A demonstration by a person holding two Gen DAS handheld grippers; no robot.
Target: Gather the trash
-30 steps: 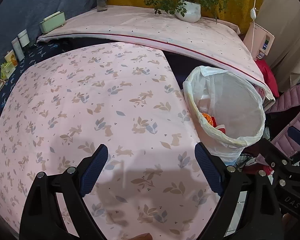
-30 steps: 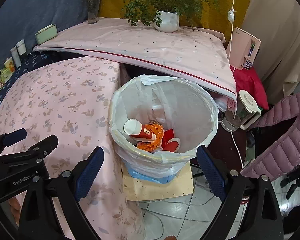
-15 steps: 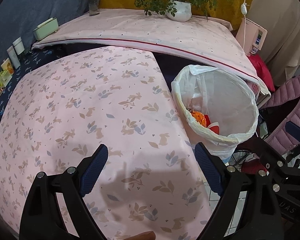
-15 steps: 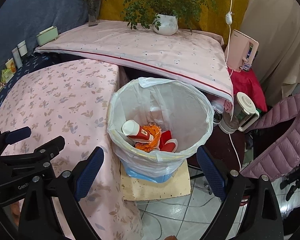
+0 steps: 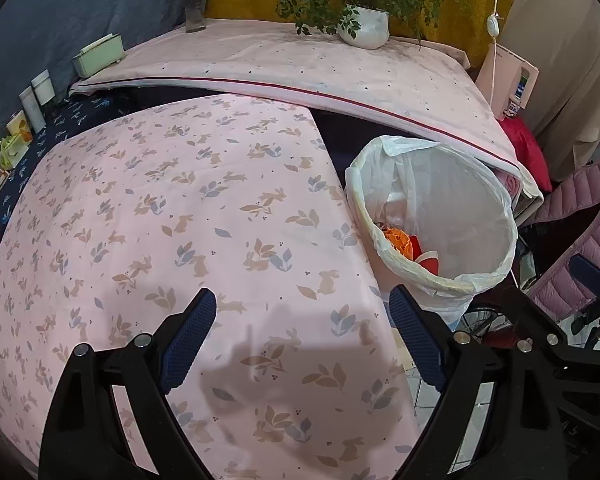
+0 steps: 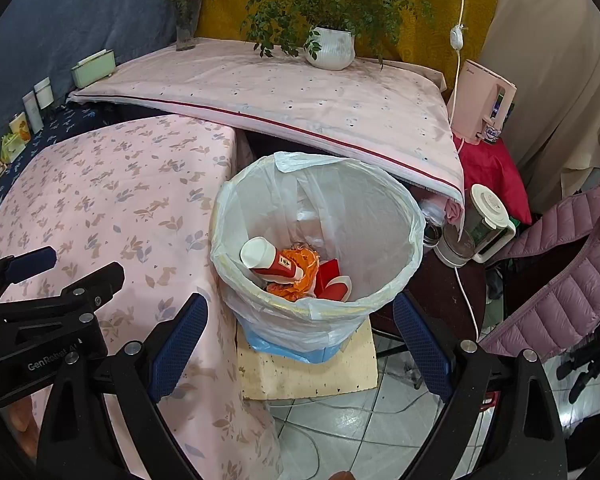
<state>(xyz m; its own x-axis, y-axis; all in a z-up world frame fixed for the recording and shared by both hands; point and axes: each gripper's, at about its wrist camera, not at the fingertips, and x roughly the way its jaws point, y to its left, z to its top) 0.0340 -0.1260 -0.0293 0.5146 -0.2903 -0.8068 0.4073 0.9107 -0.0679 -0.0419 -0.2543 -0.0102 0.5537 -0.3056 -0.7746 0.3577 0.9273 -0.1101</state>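
Both grippers have drifted back from the lined trash bin (image 6: 320, 240); left gripper (image 5: 302, 328) spread wide over the bare rabbit-print tablecloth (image 5: 160, 208), right gripper (image 6: 298, 328) released too, and the ketchup bottle (image 6: 270, 260) and orange wrapper (image 6: 300, 270) sit binned: looks finished

The left wrist view looks down over the pink rabbit-print tablecloth (image 5: 188, 216); the right wrist view looks into the white-lined round trash bin (image 6: 414, 236) beside it; both show both.

Light: soft, even indoor brightness
Shadows: faint on the table (image 5: 220, 208) (beneath the fingers (image 5: 188, 336))
Edges: fisheye-curved, black corners
Focus: sharp
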